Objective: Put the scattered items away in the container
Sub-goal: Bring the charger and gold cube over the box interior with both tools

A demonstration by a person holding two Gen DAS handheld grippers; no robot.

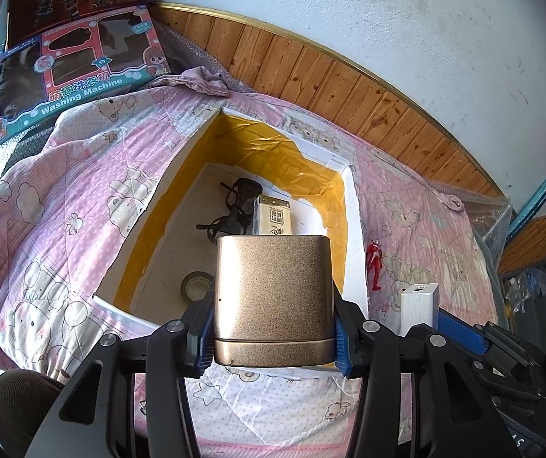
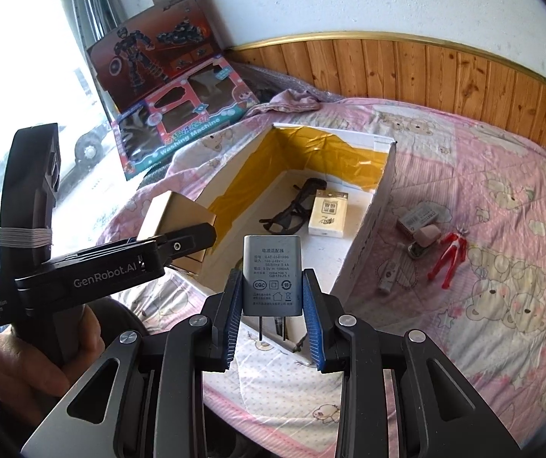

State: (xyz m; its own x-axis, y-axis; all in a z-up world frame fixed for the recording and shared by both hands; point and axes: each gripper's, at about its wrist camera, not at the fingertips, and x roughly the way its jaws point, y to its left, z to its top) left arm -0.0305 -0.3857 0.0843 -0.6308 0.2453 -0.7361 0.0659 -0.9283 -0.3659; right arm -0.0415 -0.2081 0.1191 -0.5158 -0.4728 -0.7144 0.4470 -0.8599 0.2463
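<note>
My left gripper is shut on a gold metal tin, held just above the near edge of the white box lined with yellow tape. Inside the box lie black glasses, a cream packet and a tape roll. My right gripper is shut on a grey power adapter, prongs down, at the box's near corner. On the quilt to the right lie a red figure, a small grey box, a pink item and a white stick.
The box sits on a pink cartoon quilt covering a bed. Two toy boxes lean at the back left, by a window. A wood-panelled wall runs behind. A person's hand holds the left gripper's handle.
</note>
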